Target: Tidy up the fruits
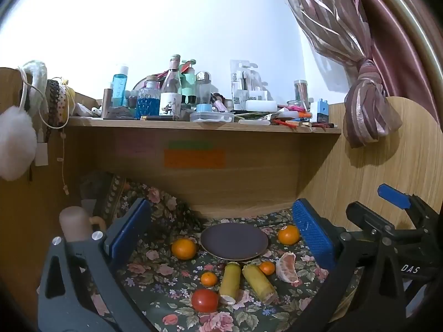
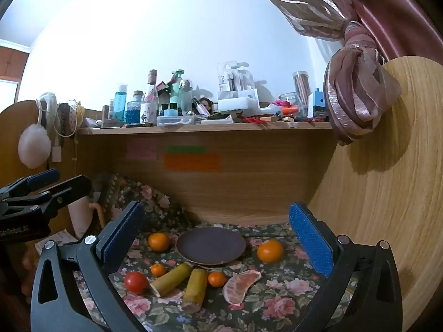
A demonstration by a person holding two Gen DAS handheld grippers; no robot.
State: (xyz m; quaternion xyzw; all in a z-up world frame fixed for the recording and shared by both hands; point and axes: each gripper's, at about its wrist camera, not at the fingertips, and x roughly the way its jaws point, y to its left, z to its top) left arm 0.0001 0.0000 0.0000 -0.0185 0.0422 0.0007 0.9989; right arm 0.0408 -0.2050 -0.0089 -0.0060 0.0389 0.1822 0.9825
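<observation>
A dark empty plate [image 1: 234,241] [image 2: 211,245] sits on a floral cloth. An orange lies on each side of it: one left [image 1: 183,248] [image 2: 158,241], one right [image 1: 288,234] [image 2: 270,250]. In front lie two small mandarins [image 1: 209,278] [image 1: 267,267], two yellow banana pieces [image 1: 230,282] [image 1: 259,279], a red tomato [image 1: 205,300] [image 2: 136,282] and a peeled grapefruit wedge [image 1: 288,267] [image 2: 241,286]. My left gripper [image 1: 221,232] is open and empty above the fruit. My right gripper [image 2: 218,235] is open and empty too.
A wooden shelf [image 1: 193,124] above is crowded with bottles and cosmetics. A wooden back panel [image 1: 221,182] stands behind the plate and a wooden side panel [image 2: 387,193] at right. A knotted curtain [image 2: 357,94] hangs at right. A pink cylinder [image 1: 74,221] stands at left.
</observation>
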